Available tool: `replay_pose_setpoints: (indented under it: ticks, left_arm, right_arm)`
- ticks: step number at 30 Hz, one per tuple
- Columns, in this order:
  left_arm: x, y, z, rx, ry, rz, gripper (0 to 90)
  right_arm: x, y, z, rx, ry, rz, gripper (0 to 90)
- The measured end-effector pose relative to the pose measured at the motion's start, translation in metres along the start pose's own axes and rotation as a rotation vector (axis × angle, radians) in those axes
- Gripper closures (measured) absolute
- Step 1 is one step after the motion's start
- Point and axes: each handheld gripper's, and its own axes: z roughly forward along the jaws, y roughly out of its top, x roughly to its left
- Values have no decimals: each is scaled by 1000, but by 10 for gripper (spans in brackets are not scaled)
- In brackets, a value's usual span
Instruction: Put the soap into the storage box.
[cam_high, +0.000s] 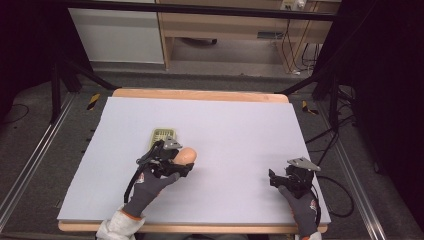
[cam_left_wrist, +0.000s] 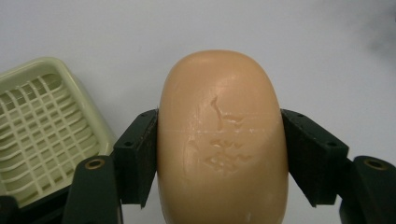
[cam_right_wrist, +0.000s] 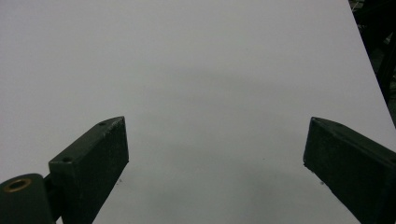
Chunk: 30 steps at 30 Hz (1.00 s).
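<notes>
Fig.: person at a table w/ a two-jaw gripper in each hand. The left gripper (cam_high: 184, 161) has its jaws closed firmly on a peach-coloured soap bar (cam_left_wrist: 222, 140), one jaw pressed flat against each long side; the bar's stamped face points up toward the camera and its rounded end sticks out beyond the jaw tips. The soap appears held just above the white table cover (cam_high: 235, 130), though whether it is lifted clear or touching can't be told. The pale green soap dish (cam_left_wrist: 42, 126), w/ a lattice insert, lies empty just beside the left gripper, on its far-left side in the high view. The right gripper (cam_right_wrist: 215, 158) rests well apart, near the table's right front corner, jaws spread wide w/ nothing between them. Progress, as judged: grasp is done, approx. halfway. Remaining: carry the soap over the dish, set it on the lattice, release. The bar's smooth, rounded sides could slip in the jaws.
</notes>
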Motion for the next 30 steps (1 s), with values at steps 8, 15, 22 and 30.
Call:
replay_pose_setpoints:
  ticks: [8, 15, 22, 30]
  left_arm:
    - [11, 3, -4, -7, 29, -15, 317]
    - [18, 5, -4, -8, 48, -24, 318]
    - [26, 10, -3, -18, 59, -30, 318]
    - [37, 12, -2, -20, 78, -50, 318]
  right_arm:
    - [0, 1, 0, -4, 0, 0, 69]
    - [-1, 1, 0, -8, -5, 3, 69]
    - [-2, 2, 1, -6, -8, 3, 69]
    - [-2, 2, 1, -9, -8, 1, 68]
